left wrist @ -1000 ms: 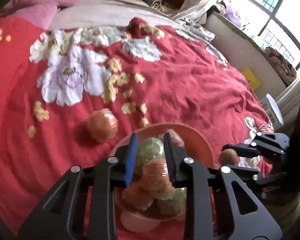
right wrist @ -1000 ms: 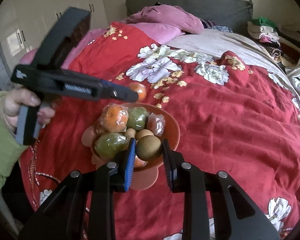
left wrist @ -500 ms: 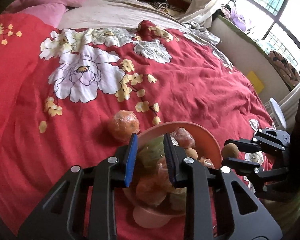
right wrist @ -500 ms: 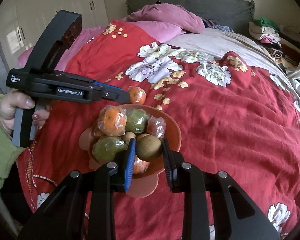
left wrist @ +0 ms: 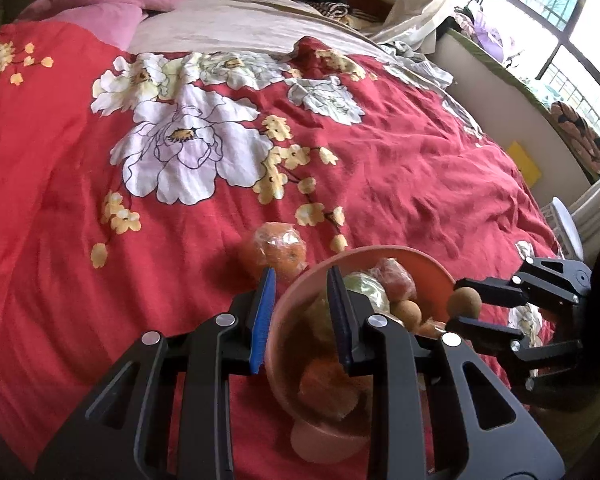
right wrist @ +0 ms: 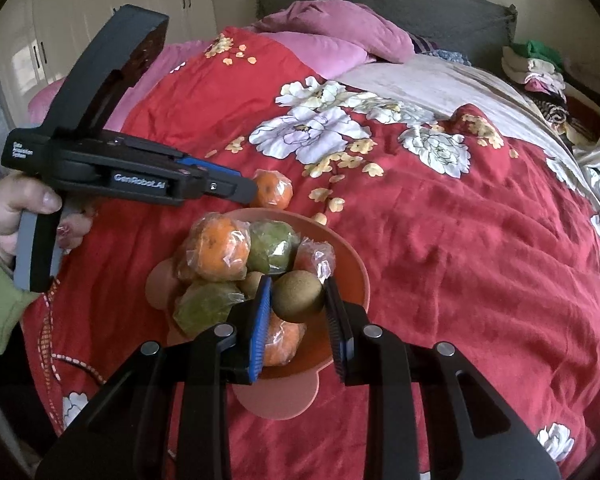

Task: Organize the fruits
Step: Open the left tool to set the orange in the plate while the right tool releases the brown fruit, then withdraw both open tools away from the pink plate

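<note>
With the left gripper (left wrist: 300,312) now swung from over the bowl (right wrist: 352,264) toward the wrapped orange (right wrist: 271,190) beside its far rim, jaws closed and empty, the right gripper (right wrist: 298,300) stays clamped on a kiwi (right wrist: 298,295) above the piled fruit, suggesting that orange is next.

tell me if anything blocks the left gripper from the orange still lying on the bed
Nothing visible does. The wrapped orange lies alone on the red quilt, just past the bowl. The left gripper, shut and empty, hangs above the bowl's near rim, with clear air toward the orange.
</note>
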`<state>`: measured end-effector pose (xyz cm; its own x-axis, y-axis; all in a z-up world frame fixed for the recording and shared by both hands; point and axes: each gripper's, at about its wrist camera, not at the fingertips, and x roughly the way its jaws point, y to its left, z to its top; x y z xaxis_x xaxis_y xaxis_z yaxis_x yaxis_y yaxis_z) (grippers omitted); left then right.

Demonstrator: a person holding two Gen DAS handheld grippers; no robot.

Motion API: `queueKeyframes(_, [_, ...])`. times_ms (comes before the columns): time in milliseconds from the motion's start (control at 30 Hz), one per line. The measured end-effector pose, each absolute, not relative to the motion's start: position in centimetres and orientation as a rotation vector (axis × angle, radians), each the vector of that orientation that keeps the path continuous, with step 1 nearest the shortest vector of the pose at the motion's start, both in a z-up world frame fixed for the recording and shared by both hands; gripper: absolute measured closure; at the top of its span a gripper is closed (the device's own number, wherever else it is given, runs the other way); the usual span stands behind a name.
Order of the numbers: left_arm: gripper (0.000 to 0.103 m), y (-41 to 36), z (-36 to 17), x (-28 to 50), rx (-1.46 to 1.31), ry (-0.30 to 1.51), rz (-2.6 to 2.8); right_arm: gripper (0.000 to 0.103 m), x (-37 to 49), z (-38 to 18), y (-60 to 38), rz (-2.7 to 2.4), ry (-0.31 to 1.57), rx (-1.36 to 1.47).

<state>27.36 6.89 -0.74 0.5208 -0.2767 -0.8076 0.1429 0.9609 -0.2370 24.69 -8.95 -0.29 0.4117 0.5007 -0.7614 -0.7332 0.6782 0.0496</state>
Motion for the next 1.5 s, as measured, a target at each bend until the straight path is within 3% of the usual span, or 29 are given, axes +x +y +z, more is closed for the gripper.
queueKeyframes(400, [0.084, 6.8, -0.9, 27.4, -0.127, 0.98, -0.24, 0.076, 24.8, -0.7, -8.9, 0.786, 0.847, -0.315])
queueKeyframes(467, [0.084, 6.7, -0.8, 27.4, -0.118, 0.977, -0.233, 0.069, 24.8, -0.7, -9.0, 0.784, 0.845, -0.314])
queueKeyframes(767, [0.082, 6.8, -0.6, 27.2, -0.112, 0.97, -0.224, 0.062, 24.7, -0.5, -9.1, 0.784, 0.834, -0.309])
queueKeyframes(933, [0.071, 6.9, 0.0, 26.4, -0.113, 0.946, -0.214, 0.052, 24.3, -0.1, -9.5, 0.773, 0.82, -0.3])
queueKeyframes(1133, [0.048, 6.7, 1.6, 23.5, -0.115, 0.891, -0.188, 0.026, 23.0, 1.1, -10.6, 0.749, 0.779, -0.265])
queueKeyframes(1233, [0.042, 6.3, 2.2, 21.4, -0.11, 0.862, -0.166, 0.014, 21.7, 1.8, -11.5, 0.722, 0.749, -0.247])
queueKeyframes(1500, [0.02, 5.2, 2.3, 15.0, -0.147, 0.807, -0.097, 0.005, 18.2, 2.5, -13.4, 0.647, 0.698, -0.238])
